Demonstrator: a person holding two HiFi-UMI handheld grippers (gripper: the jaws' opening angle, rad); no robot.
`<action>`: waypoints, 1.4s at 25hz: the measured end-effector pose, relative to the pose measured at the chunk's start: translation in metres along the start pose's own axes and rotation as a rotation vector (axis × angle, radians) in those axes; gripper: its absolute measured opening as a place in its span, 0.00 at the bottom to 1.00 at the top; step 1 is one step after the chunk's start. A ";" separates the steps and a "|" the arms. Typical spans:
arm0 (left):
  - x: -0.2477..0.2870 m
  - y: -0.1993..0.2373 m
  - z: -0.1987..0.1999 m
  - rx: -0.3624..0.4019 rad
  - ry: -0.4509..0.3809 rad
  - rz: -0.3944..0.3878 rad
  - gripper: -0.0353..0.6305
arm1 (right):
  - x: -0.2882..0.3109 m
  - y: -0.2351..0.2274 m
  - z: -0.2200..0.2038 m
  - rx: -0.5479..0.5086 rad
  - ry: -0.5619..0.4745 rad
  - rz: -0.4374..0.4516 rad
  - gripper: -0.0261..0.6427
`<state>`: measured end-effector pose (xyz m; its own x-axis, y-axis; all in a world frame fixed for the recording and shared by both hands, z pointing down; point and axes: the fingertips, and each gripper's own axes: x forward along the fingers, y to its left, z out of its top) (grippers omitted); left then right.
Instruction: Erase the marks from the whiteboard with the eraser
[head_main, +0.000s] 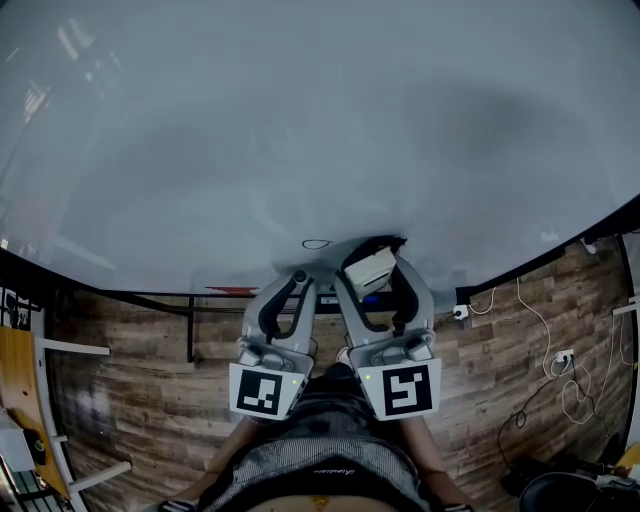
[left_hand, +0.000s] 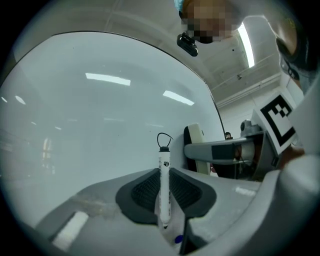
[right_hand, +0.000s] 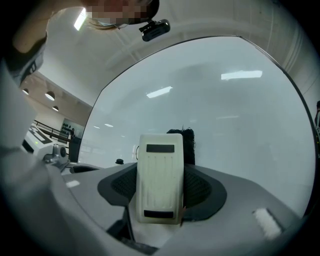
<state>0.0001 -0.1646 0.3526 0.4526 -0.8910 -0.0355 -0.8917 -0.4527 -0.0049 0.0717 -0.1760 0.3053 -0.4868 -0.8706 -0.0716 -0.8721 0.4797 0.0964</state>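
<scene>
Closest to the head camera is the person's torso (head_main: 320, 465) at six o'clock, with both tools reaching from it toward twelve. Left gripper (head_main: 299, 277) has its claw pinched on a white marker pen (left_hand: 164, 185), which stands upright between the ribbed pads. The pen's dark tip sits right at the foot of a thin drawn loop (left_hand: 164, 138) on the whiteboard (head_main: 300, 130). Right gripper (head_main: 375, 256) has its claw clamped on the cream eraser (right_hand: 160, 177), low on the board near its bottom edge. A black scribble (right_hand: 189, 145) shows at one o'clock of the eraser, and the loop lies at ten o'clock. Wooden floor (head_main: 500, 340) spreads below.
</scene>
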 end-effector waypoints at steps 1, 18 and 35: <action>0.001 0.003 0.002 -0.001 -0.006 -0.009 0.16 | 0.003 0.002 0.002 -0.002 -0.003 -0.007 0.42; -0.037 0.072 -0.003 -0.016 0.025 -0.079 0.16 | 0.045 0.074 0.016 -0.038 -0.013 -0.078 0.42; -0.055 0.094 -0.006 -0.025 0.027 -0.025 0.16 | 0.061 0.117 0.023 -0.033 -0.044 0.054 0.42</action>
<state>-0.1088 -0.1587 0.3603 0.4754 -0.8797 -0.0084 -0.8795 -0.4755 0.0198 -0.0616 -0.1703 0.2893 -0.5351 -0.8377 -0.1092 -0.8430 0.5210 0.1343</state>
